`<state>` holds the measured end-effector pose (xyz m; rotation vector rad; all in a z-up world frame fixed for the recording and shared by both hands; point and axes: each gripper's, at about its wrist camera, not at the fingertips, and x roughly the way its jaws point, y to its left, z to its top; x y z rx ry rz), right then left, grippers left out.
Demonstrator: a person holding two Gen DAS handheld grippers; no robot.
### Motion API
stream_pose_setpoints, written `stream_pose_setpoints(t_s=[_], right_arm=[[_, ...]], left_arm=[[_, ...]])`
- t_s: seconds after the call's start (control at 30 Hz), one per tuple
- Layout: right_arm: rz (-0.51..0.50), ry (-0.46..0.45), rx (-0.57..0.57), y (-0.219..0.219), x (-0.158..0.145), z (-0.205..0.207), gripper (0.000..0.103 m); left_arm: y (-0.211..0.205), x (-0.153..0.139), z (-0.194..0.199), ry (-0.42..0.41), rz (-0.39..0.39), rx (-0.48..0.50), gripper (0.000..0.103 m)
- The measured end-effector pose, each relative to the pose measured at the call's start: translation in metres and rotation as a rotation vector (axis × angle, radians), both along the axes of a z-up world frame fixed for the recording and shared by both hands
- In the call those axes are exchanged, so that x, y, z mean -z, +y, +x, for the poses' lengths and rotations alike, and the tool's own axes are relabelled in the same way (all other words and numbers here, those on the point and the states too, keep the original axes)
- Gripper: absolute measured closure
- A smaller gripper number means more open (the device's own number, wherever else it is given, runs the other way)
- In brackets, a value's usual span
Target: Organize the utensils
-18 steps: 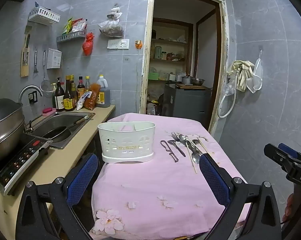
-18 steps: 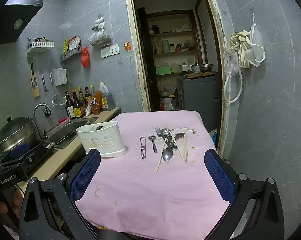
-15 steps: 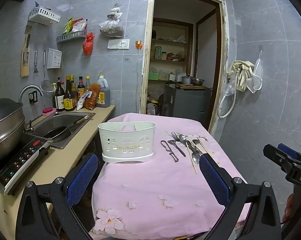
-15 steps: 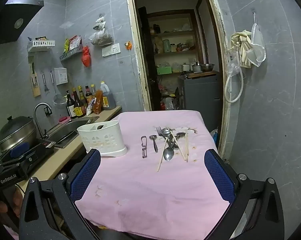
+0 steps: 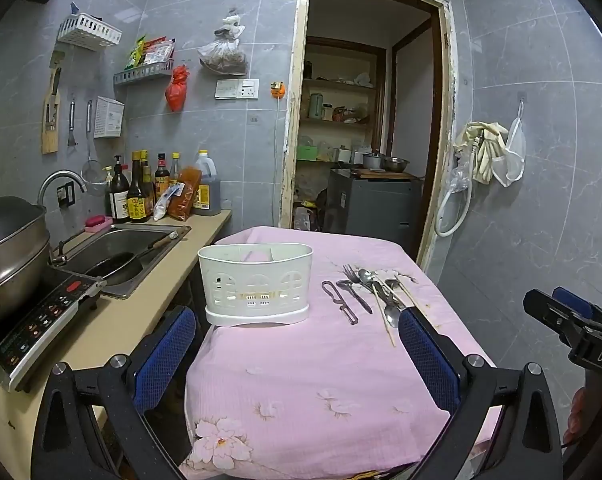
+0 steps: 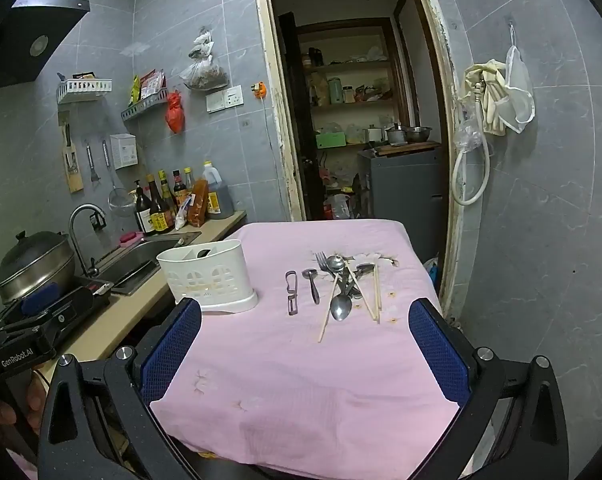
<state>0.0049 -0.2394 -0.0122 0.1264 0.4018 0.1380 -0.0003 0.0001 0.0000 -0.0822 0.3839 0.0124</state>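
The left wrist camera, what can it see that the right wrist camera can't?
Only the left wrist view shows the pan lying in the sink and the big flower print on the cloth's near edge. Only the right wrist view shows the black range hood up high. Both show the white utensil holder and the pile of utensils on the pink cloth, and each shows its own open tool, the left tool and the right tool, holding nothing.
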Motion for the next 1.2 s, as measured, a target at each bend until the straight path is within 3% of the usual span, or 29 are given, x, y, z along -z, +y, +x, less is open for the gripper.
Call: stream_pose_setpoints(t_s=[1.2], right_arm=[[0.005,0.014,-0.007,0.01,0.01,0.008,0.001]], left_arm=[[0.0,0.0,0.001,0.004,0.005,0.001,0.001]])
